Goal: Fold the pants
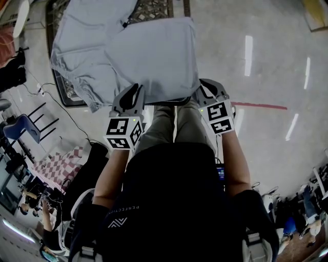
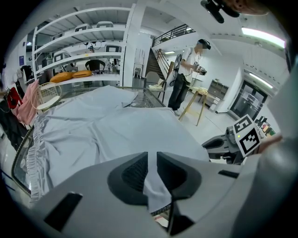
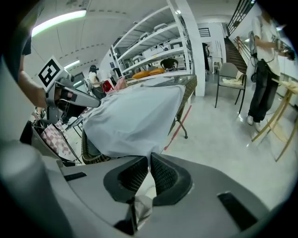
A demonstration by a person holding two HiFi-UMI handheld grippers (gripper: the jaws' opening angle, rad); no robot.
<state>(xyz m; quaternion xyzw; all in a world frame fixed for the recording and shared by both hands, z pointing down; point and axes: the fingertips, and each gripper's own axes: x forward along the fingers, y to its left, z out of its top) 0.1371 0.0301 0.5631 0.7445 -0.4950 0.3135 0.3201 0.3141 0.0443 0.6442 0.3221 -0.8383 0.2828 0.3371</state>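
Note:
Light grey pants point(image 1: 128, 56) lie spread over a dark wicker table point(image 1: 154, 10), the near part hanging off its edge toward me. My left gripper point(image 1: 134, 92) is shut on the near left hem; grey cloth point(image 2: 156, 186) shows pinched between its pads. My right gripper point(image 1: 202, 92) is shut on the near right corner, where a fold of cloth point(image 3: 142, 207) pokes out behind the closed jaws. From the right gripper view the pants point(image 3: 135, 118) drape forward off the table. The elastic waistband point(image 2: 32, 158) bunches at the left.
A shiny concrete floor point(image 1: 256, 77) with a red tape line point(image 1: 261, 106) surrounds the table. A person point(image 2: 186, 74) stands by a wooden easel at the back. White shelving point(image 2: 84, 51) lines the room's left side, and chairs and bags point(image 1: 31, 128) crowd the left.

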